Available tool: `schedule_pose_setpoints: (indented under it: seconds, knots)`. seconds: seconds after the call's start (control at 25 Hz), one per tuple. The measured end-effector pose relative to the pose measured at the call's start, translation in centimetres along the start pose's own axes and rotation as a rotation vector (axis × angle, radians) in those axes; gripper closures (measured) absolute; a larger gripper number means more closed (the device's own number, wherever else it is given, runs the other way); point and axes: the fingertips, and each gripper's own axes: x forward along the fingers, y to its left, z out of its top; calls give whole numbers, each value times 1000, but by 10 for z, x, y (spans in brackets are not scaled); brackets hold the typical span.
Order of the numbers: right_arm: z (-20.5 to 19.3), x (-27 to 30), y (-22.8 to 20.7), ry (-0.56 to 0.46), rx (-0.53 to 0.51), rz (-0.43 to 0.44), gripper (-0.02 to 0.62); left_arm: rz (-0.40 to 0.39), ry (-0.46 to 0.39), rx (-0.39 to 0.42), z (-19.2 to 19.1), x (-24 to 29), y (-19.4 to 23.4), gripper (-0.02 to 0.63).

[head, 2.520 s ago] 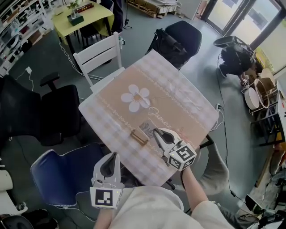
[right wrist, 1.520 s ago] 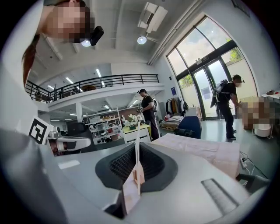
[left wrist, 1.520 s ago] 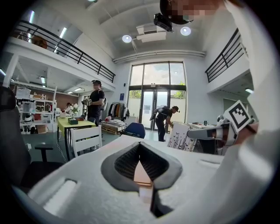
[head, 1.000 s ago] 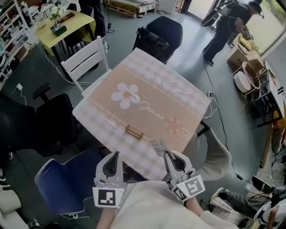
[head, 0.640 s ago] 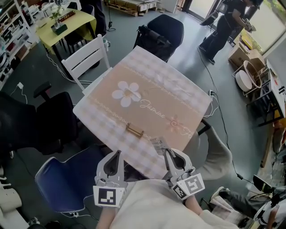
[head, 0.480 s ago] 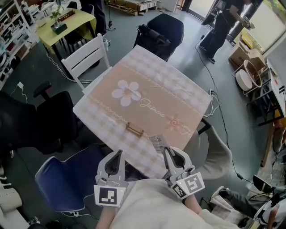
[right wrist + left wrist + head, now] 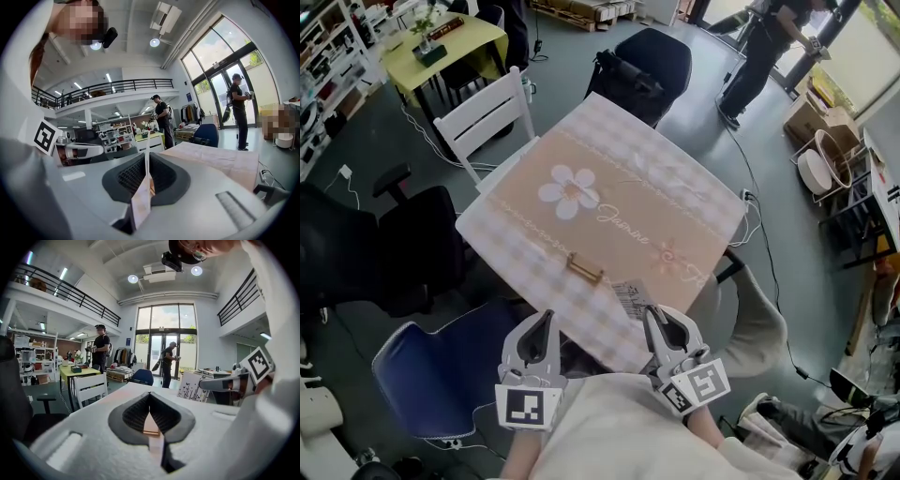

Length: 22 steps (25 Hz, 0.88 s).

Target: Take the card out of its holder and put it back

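Counter (image 7: pixel 675 202) wore a flowered cloth. At its near edge, left gripper (image 7: pixel 546 321) was closed on nothing. Wooden holder (image 7: pixel 584 269) stood empty; card (image 7: pixel 630 298) hung apart to its right, pinched in right gripper (image 7: pixel 649 315). Judged: square card's edge to slot, then lower gently.

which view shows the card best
The left gripper view: the card shows its printed face there. The head view shows it small, in the right hand-held gripper. The right gripper view shows only its edge.
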Motion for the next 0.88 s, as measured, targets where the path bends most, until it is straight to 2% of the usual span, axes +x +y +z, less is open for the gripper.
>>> schedule_pose_setpoints:
  seconds: [0.32, 0.56, 0.88]
  knots:
    - [-1, 10, 6, 9, 4, 8, 577, -20, 51, 28, -6, 4, 10, 606]
    - [-2, 10, 6, 9, 7, 6, 577, -19, 70, -2, -14, 2, 14, 606]
    - [-5, 10, 1, 15, 16, -3, 577, -8, 42, -11, -10, 5, 17, 606]
